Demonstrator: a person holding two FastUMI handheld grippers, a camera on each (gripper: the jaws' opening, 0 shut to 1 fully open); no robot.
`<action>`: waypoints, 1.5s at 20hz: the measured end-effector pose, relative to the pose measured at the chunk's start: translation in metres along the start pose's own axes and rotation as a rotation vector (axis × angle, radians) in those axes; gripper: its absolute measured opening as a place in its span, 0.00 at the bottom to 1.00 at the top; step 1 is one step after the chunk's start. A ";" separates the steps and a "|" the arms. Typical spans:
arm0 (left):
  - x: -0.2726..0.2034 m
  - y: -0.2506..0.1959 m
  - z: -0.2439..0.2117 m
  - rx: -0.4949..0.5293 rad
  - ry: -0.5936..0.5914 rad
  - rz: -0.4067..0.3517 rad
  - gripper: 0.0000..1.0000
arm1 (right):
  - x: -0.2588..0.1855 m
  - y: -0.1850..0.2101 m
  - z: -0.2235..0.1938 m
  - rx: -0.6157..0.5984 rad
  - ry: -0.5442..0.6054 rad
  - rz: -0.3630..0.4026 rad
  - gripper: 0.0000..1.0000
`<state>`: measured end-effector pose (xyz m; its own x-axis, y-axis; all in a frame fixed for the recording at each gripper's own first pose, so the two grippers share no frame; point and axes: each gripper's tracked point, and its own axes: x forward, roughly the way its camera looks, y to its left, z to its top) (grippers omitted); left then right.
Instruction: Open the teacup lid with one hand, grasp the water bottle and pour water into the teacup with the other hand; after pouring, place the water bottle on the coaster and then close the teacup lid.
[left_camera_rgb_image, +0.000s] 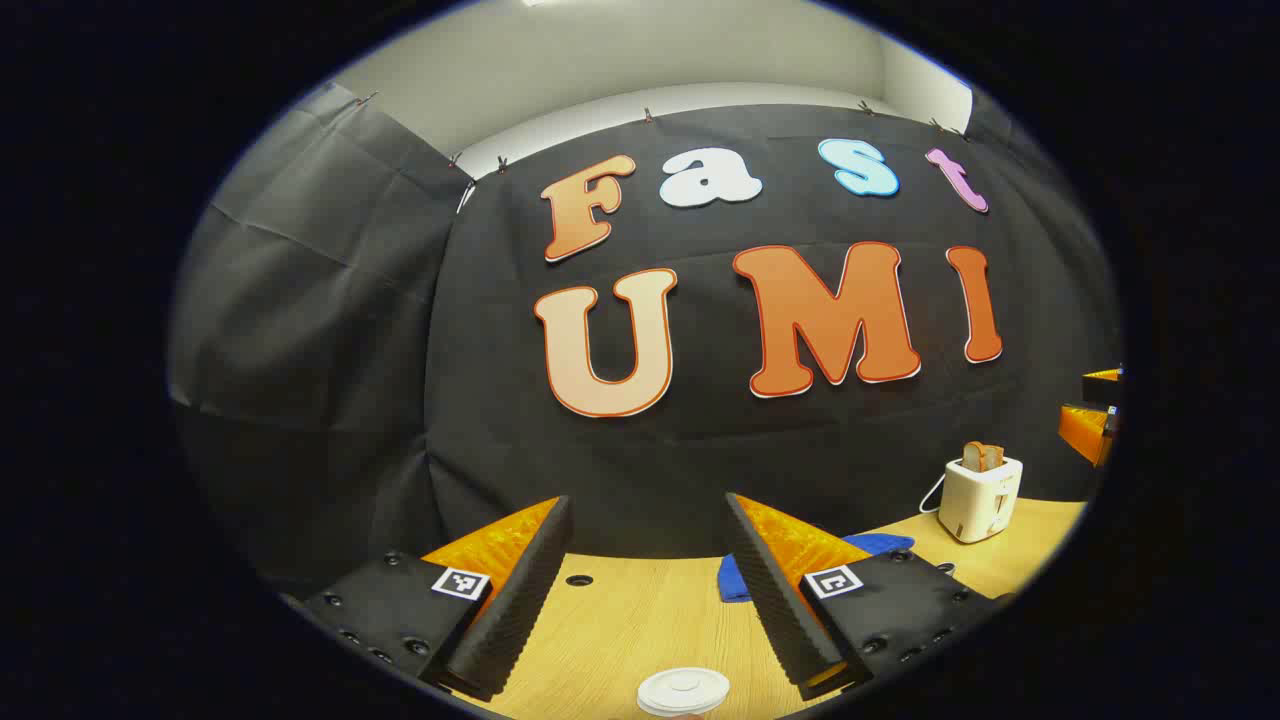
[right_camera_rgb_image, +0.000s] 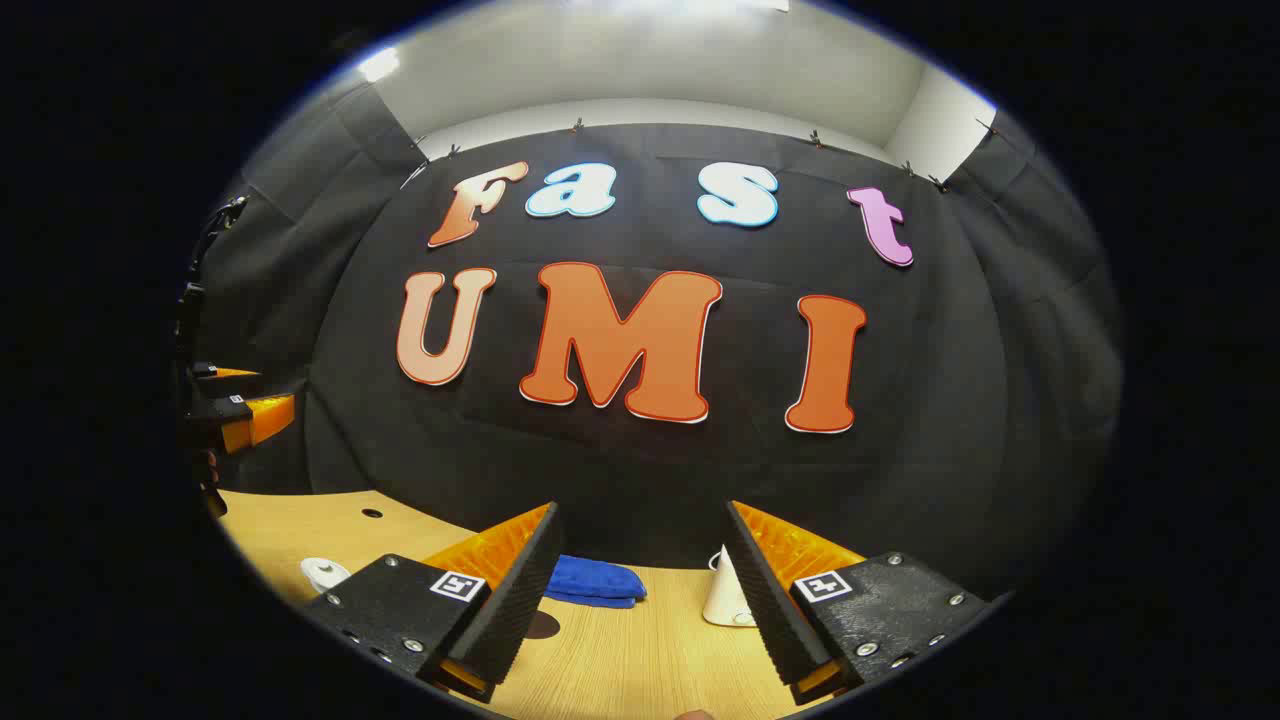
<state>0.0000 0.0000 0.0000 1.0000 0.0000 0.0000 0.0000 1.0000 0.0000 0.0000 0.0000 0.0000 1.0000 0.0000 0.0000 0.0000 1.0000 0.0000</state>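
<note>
In the left gripper view my left gripper (left_camera_rgb_image: 648, 500) is open with nothing between its fingers. Low between them, at the bottom edge, lies a white round lid (left_camera_rgb_image: 683, 690), apparently the teacup's, on the wooden table (left_camera_rgb_image: 620, 620). In the right gripper view my right gripper (right_camera_rgb_image: 640, 505) is also open and holds nothing. A white teacup with its lid (right_camera_rgb_image: 325, 572) stands far left on the table, below the left gripper (right_camera_rgb_image: 240, 410), which hangs in the air. A dark round coaster (right_camera_rgb_image: 545, 625) peeks out beside my left finger. At the bottom edge a small brownish thing (right_camera_rgb_image: 690, 714) is too cut off to name.
A white toaster (left_camera_rgb_image: 980, 495) with bread in its slots stands at the right against the wall; it shows partly behind my right finger (right_camera_rgb_image: 725, 590). A blue cloth (left_camera_rgb_image: 735, 580) (right_camera_rgb_image: 595, 580) lies near the wall. The right gripper (left_camera_rgb_image: 1095, 420) is at the far right edge.
</note>
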 end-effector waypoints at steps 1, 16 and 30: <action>0.000 0.000 0.001 0.000 -0.002 -0.002 0.98 | 0.000 0.001 0.000 0.001 0.000 0.002 0.96; 0.001 0.002 -0.003 -0.011 -0.005 -0.003 0.98 | 0.004 0.005 -0.004 0.011 0.006 0.006 0.96; 0.002 -0.003 -0.018 -0.019 0.026 -0.021 0.99 | -0.001 0.020 -0.006 0.020 0.003 0.048 0.96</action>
<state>0.0021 -0.0025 -0.0184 0.9994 -0.0215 -0.0262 0.0210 0.9996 -0.0192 -0.0013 0.0203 -0.0065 0.9988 0.0481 -0.0026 -0.0480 0.9986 0.0202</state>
